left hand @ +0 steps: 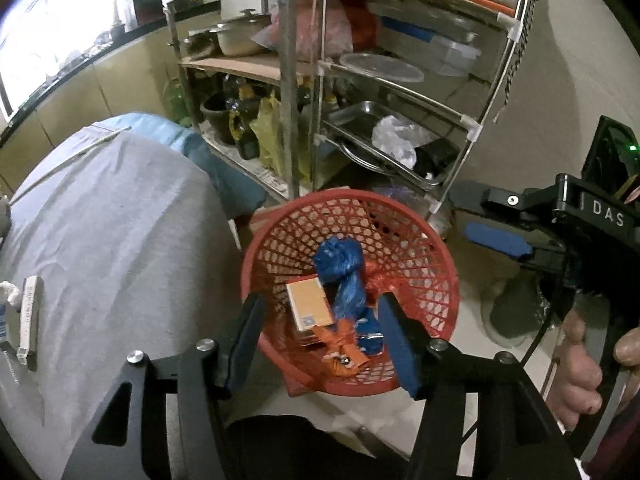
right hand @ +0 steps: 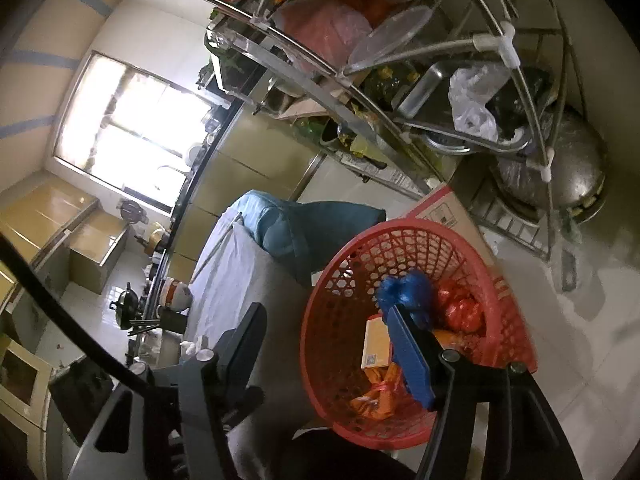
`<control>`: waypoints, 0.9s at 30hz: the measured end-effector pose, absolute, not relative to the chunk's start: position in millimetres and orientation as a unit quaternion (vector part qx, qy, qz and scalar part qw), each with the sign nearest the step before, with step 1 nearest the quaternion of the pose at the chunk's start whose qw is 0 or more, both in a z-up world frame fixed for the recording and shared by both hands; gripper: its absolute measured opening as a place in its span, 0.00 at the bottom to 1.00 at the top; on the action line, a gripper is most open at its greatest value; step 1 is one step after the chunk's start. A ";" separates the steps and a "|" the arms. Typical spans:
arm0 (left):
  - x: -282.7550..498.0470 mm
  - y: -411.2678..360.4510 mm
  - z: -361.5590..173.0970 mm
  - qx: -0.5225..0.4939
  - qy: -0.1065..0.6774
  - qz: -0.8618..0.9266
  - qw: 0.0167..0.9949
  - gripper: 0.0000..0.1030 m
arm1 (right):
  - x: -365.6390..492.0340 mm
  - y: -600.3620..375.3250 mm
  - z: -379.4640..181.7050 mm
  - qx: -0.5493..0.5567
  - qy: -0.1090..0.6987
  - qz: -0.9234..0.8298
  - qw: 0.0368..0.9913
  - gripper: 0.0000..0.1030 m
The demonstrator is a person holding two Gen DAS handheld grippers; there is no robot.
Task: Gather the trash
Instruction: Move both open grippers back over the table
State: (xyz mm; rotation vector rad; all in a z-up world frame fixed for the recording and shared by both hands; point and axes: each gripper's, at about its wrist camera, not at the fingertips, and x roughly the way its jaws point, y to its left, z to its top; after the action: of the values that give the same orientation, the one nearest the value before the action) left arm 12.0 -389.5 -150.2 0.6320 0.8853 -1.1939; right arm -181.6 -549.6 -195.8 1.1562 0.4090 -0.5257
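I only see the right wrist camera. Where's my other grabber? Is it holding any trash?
Observer: The left gripper hangs right above the red basket. Its jaws are open and hold nothing.
Operator: Is there anything on the table?
Observer: A long white box lies on the grey cloth, near the edge. I cannot tell if it is trash.
Operator: Who's holding my grabber?
Observer: A bare hand grips the handle of the right gripper, which sits beside the basket with open jaws.
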 end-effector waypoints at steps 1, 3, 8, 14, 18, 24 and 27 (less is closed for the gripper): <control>14.0 -386.8 -148.9 0.283 0.394 -0.531 0.695 0.58 | -182.4 -549.0 -193.5 0.533 0.188 -0.245 0.788 0.65; 18.3 -378.6 -144.2 0.282 0.388 -0.522 0.705 0.58 | -182.4 -546.5 -188.9 0.529 0.184 -0.243 0.792 0.65; 36.0 -342.9 -127.5 0.290 0.367 -0.462 0.753 0.60 | -170.7 -534.1 -178.5 0.514 0.194 -0.228 0.804 0.65; 73.8 -282.8 -105.1 0.277 0.357 -0.358 0.817 0.62 | -143.8 -510.1 -168.0 0.495 0.214 -0.194 0.819 0.65; 95.8 -242.2 -88.6 0.263 0.341 -0.291 0.854 0.62 | -121.4 -491.2 -158.8 0.480 0.230 -0.169 0.830 0.65; 122.5 -183.8 -67.6 0.227 0.330 -0.226 0.888 0.62 | -78.5 -455.9 -140.5 0.438 0.260 -0.125 0.851 0.65; 129.8 -167.2 -65.1 0.215 0.332 -0.207 0.895 0.62 | -54.1 -435.2 -127.6 0.415 0.268 -0.098 0.864 0.65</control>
State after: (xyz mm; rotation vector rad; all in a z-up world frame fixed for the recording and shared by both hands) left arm 129.8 -167.2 -65.1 0.4456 0.6876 -0.4298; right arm -54.1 -435.2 -127.6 0.8700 0.5621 -0.2052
